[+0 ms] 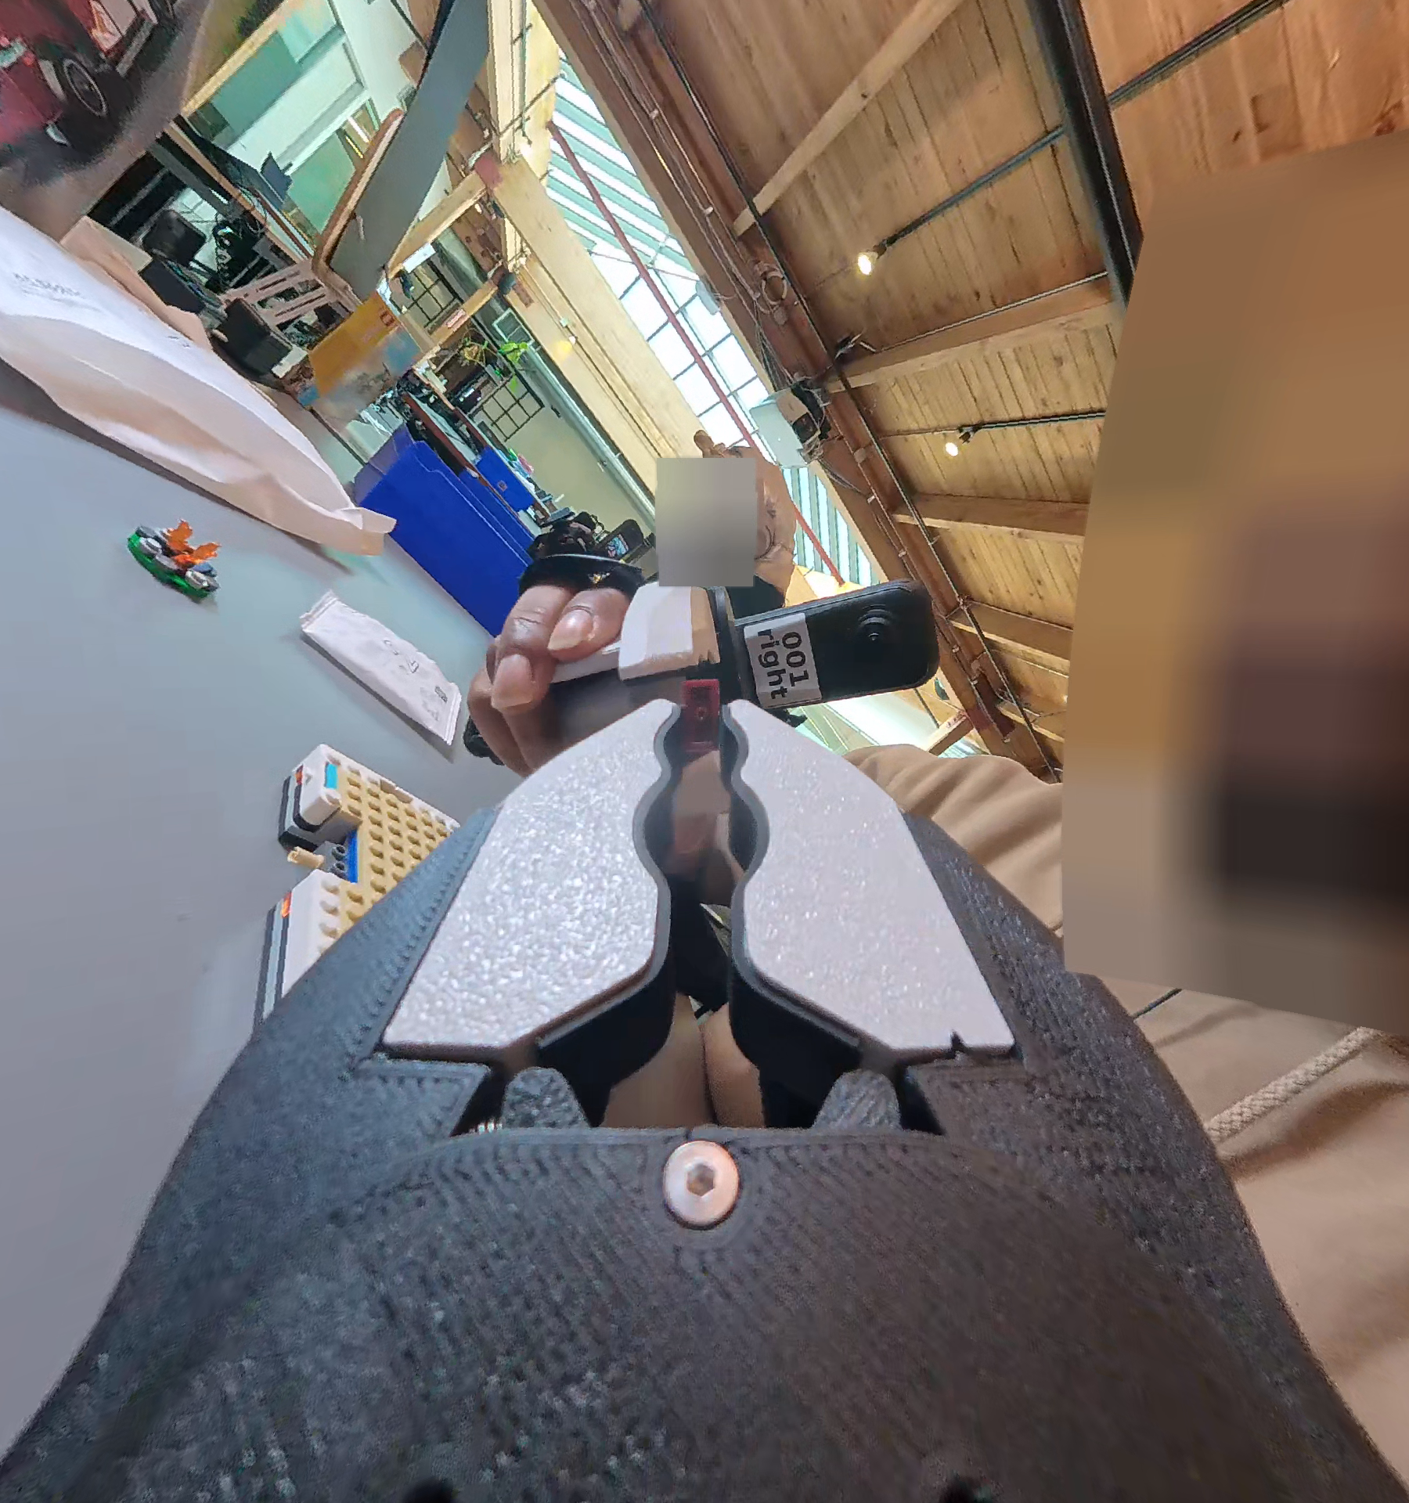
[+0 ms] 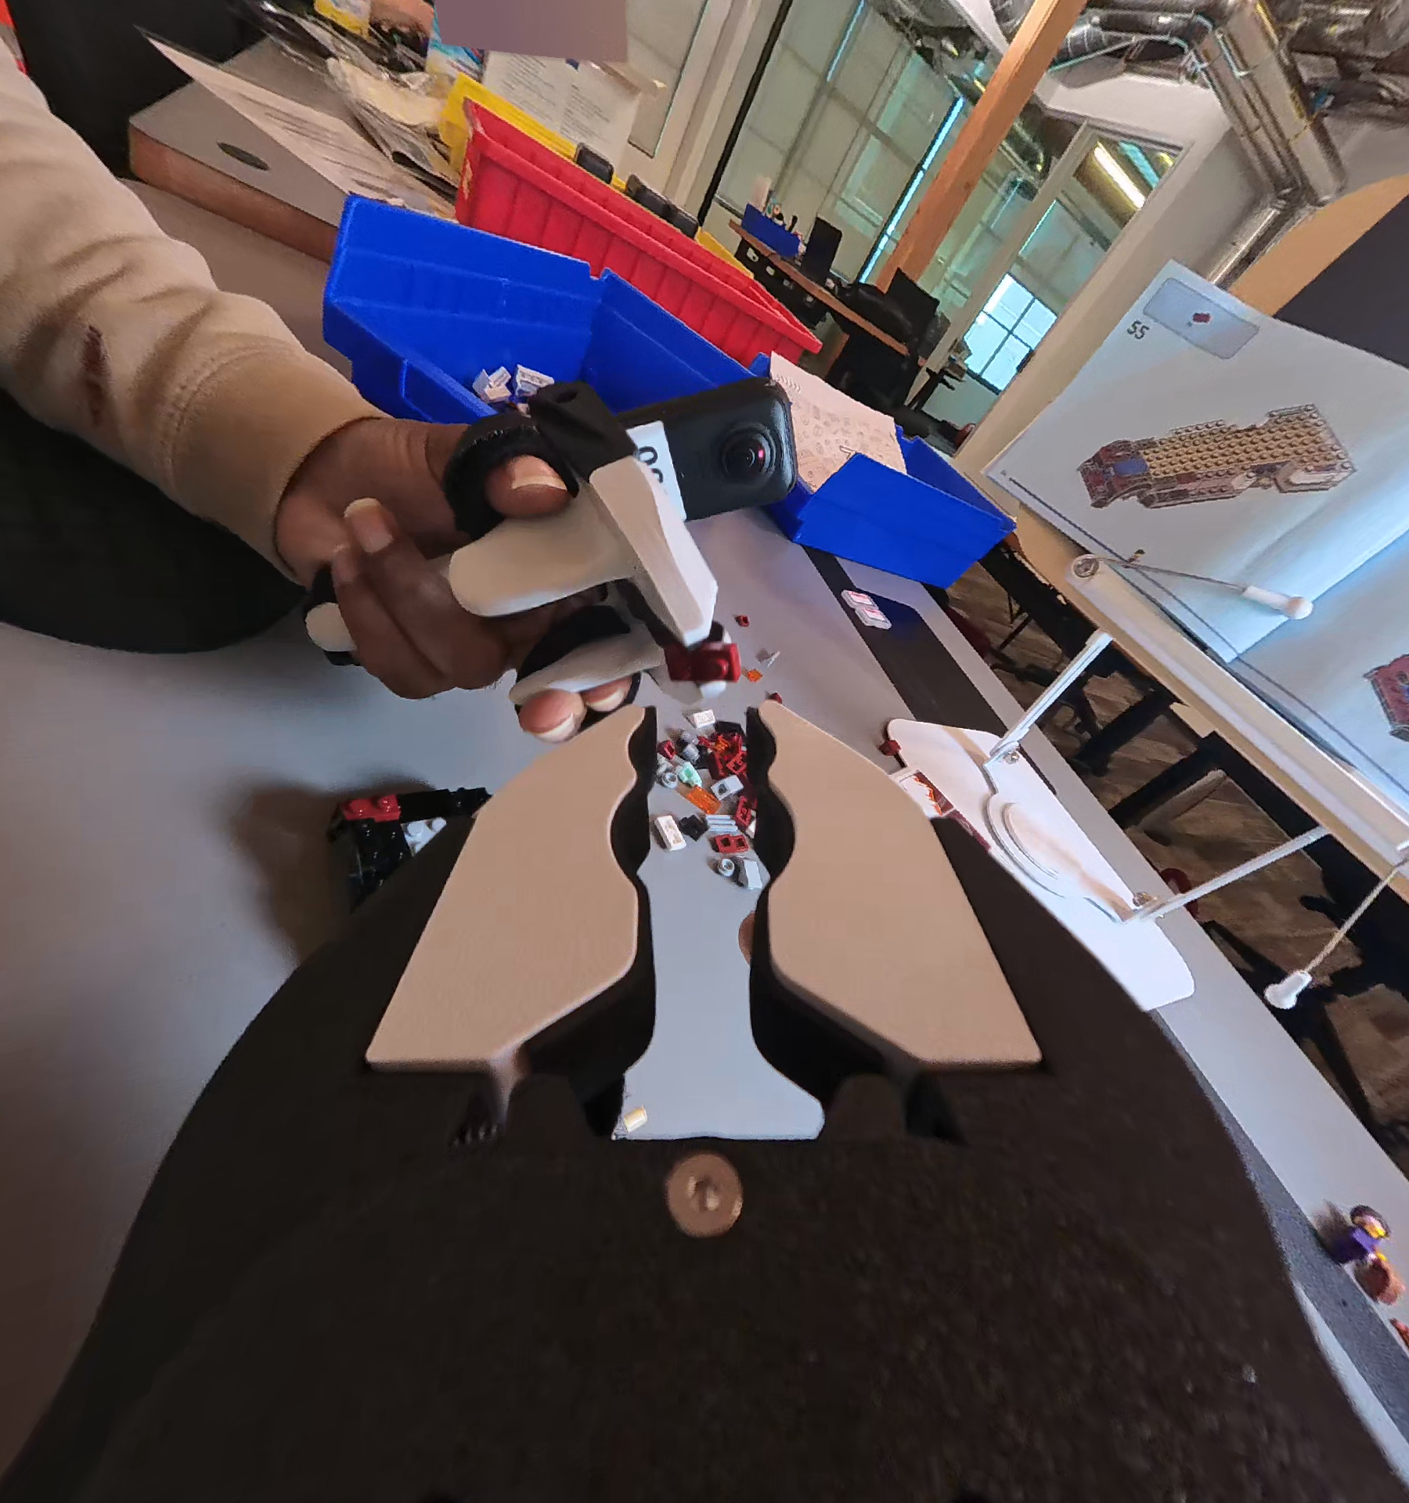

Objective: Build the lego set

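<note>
Pinching a dark red brick [image 2: 705, 660], the left tongs [image 1: 700, 716] hang in the air above the counter [image 2: 116, 895], both pale fingertips pressed on it. That brick is small and blocky, deep maroon, with a round stud showing on the face turned outward in the right wrist view; from the left tongs' own camera it shows as a narrow red sliver [image 1: 700, 720] wedged at the very tips. A hand [image 2: 408, 585] in a beige sleeve [image 2: 116, 325] grips the left tool.

Right tongs [image 2: 705, 724] are spread, nothing between them, hovering just below and near the held brick. Through their gap lies a scatter of loose bricks [image 2: 713, 793] on the counter: red, grey, white, orange, one mint green. A black and red build [image 2: 384, 829] sits to the left of them. Blue bins [image 2: 473, 309] and a red bin [image 2: 620, 228] stand behind, and an open instruction book [image 2: 1222, 488] leans on a white stand [image 2: 1043, 821] at the right. In the left wrist view, a tan studded plate [image 1: 376, 838] rests on the counter beside a paper bag [image 1: 384, 667].
</note>
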A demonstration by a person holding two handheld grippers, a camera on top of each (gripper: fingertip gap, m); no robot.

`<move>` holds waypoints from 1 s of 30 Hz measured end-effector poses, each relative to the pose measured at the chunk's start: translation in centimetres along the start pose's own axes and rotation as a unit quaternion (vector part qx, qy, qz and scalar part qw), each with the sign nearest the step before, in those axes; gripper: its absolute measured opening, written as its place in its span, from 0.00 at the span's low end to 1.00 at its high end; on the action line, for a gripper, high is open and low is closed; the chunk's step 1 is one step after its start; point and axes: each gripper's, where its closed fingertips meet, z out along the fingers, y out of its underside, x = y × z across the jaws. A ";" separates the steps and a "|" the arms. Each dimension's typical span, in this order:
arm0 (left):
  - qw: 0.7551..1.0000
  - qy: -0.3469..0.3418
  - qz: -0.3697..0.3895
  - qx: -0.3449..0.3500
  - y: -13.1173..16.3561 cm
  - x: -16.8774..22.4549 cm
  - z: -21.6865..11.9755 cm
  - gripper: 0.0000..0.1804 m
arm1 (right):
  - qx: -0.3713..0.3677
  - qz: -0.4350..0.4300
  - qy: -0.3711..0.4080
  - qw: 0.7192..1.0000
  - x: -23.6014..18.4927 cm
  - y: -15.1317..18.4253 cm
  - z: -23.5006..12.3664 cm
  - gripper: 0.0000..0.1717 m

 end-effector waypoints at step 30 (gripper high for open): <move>0.878 -0.277 0.239 -0.309 4.8 -5.8 -8.2 0.23 | -0.196 0.009 -0.197 0.961 -4.9 5.5 -4.6 0.10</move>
